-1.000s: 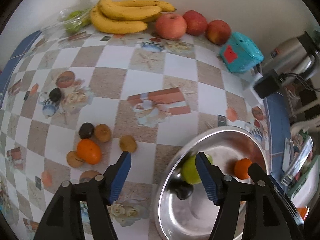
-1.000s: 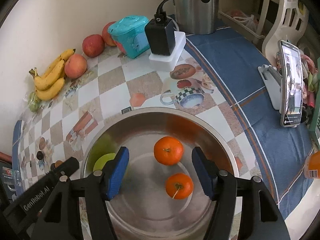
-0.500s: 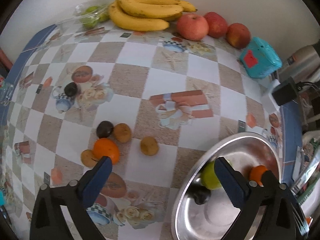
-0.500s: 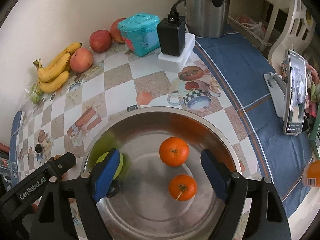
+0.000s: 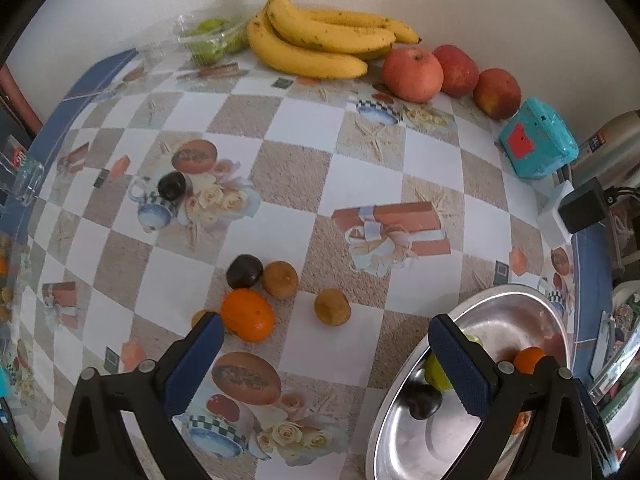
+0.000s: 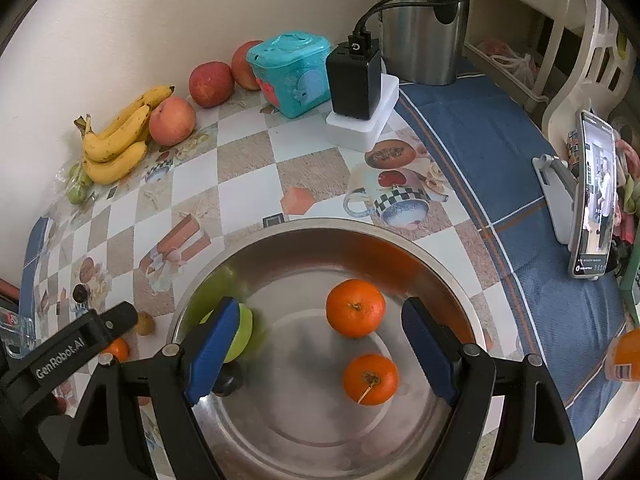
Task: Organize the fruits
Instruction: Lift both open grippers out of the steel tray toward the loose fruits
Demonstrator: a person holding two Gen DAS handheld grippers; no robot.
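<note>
My left gripper [image 5: 324, 340] stands open and wide above the checked tablecloth, with nothing between its fingers. Just ahead of it lie an orange [image 5: 248, 315], a dark plum [image 5: 244, 271] and two brown kiwis [image 5: 280, 279] [image 5: 332, 307]. Another dark fruit [image 5: 171, 185] sits further left. My right gripper [image 6: 320, 328] hangs open over the steel bowl [image 6: 320, 225], also with nothing in it. The bowl holds two oranges [image 6: 355, 313] [image 6: 371, 379], a green fruit [image 6: 240, 334] and a dark plum [image 6: 226, 380]. Bananas [image 5: 320, 40] and three apples [image 5: 412, 74] line the wall.
A teal box [image 6: 292, 72], a black adapter on a white box [image 6: 354, 80] and a steel kettle [image 6: 420, 20] stand at the back. A phone on a stand [image 6: 592, 196] is at the right on the blue cloth. A clear punnet of green fruit [image 5: 208, 36] sits beside the bananas.
Both grippers' jaws have opened wider. The left gripper has swung left from over the bowl toward the loose fruit. A dark plum now shows in the bowl in the right wrist view.
</note>
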